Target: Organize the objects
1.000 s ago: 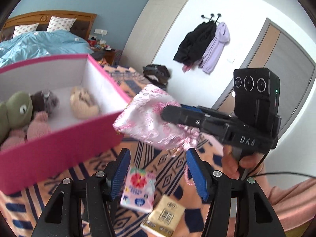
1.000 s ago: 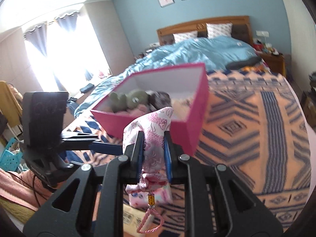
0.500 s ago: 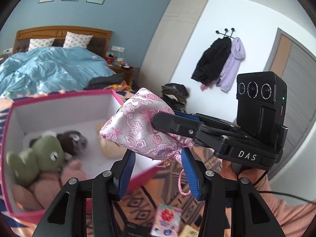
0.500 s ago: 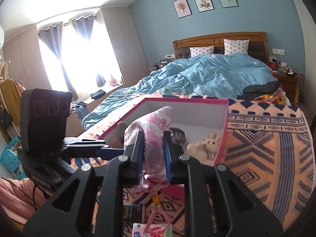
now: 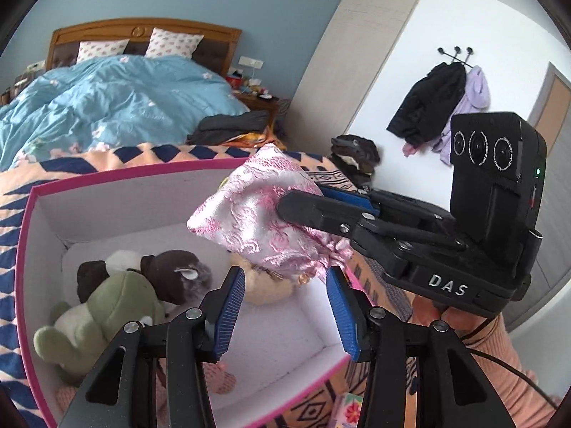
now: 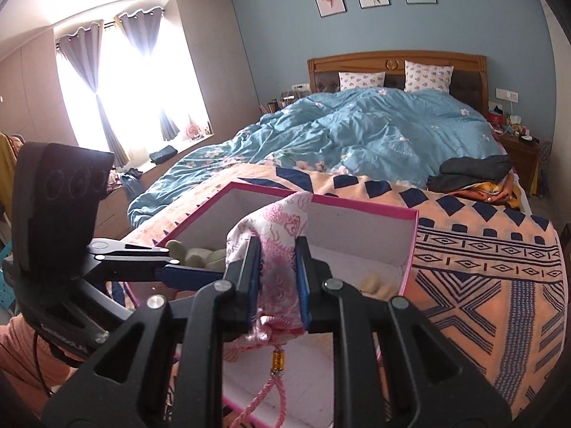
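- Left wrist view: the left gripper [image 5: 285, 312] hangs over the pink box [image 5: 25, 221], its blue-padded jaws spread apart with nothing between them.
- The box lies on the patterned blanket [image 5: 89, 158] of the bed, open at the top, white inside.
- Inside the box, at its left side, lie a green plush toy [image 5: 103, 306] and a dark brown plush toy [image 5: 171, 274] touching it; a cream plush toy [image 5: 264, 285] lies nearer the box's right wall.
- The right gripper [image 5: 303, 203] reaches in from the right of the box, its jaws clamped on a pink brocade pouch [image 5: 257, 214], which is held in the air above the box's right half, over the cream toy.
- Just outside the box's near right corner, a floral packet [image 5: 351, 406] lies on the blanket.
- Right wrist view: the right gripper [image 6: 276, 271] has its jaws pressed against both sides of the pouch [image 6: 282, 235], whose top sticks up beyond the fingertips.
- A pink tasselled cord [image 6: 271, 388] with a gold bead hangs from the pouch's gathered neck, over the box's near edge.
- The box [image 6: 410, 246] lies directly ahead, the pouch above its interior.
- The left gripper [image 6: 185, 271] comes in from the left side of the box; from here I cannot tell how its jaws stand.
- Beyond the box lies a blue duvet [image 6: 374, 135].
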A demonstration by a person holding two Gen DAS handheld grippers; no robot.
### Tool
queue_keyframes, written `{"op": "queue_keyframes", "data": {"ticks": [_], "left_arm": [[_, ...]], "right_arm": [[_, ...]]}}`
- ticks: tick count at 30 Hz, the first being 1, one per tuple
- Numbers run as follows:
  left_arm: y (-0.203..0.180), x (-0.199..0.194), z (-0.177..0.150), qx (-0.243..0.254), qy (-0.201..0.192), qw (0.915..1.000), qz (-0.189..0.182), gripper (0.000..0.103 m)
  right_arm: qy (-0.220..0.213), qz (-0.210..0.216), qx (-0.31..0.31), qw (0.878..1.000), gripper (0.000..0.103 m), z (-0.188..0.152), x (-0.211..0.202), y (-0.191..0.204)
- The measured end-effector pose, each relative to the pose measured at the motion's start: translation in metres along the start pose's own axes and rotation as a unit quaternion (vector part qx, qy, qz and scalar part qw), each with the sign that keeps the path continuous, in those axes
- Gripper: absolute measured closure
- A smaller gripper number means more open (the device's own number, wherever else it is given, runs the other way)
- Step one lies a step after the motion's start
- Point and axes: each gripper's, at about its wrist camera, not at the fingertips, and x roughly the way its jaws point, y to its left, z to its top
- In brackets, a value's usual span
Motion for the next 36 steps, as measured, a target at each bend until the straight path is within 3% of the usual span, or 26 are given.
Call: {"op": "queue_keyframes", "data": {"ticks": [8,10,15,23,29,36], "left_arm": [[0.021,0.016,0.011,-0.024,0.018,0.9992,0.028,0.055],[0.022,0.015,0.010,-0.021,0.016,0.9989,0.039,0.055],[0.028,0.007,0.002,-0.022,0.006,0.9981,0.057,0.053],[0.021,-0.022,-0.029,-0.009,-0.030,0.9985,0.044,0.045],[-0.013,-0.056,-0.059,0.041,-0.068,0.9967,0.016,0.042],[-0.045,-0.062,-0.110,0.080,-0.055,0.9952,-0.007,0.042]], "right_arm": [[0.032,-0.045,-0.019,0.998,0.083,0.018,0.037,-0.011],[0.053,-0.063,-0.018,0.996,0.081,0.019,0.046,-0.017],[0.059,-0.103,0.009,0.993,0.073,0.013,0.045,-0.036],[0.017,-0.087,0.016,0.996,0.073,-0.015,0.000,-0.025],[-0.004,-0.062,0.016,0.998,0.072,-0.042,-0.039,-0.007],[-0.021,-0.019,0.041,0.999,0.064,-0.091,-0.086,0.012]]}}
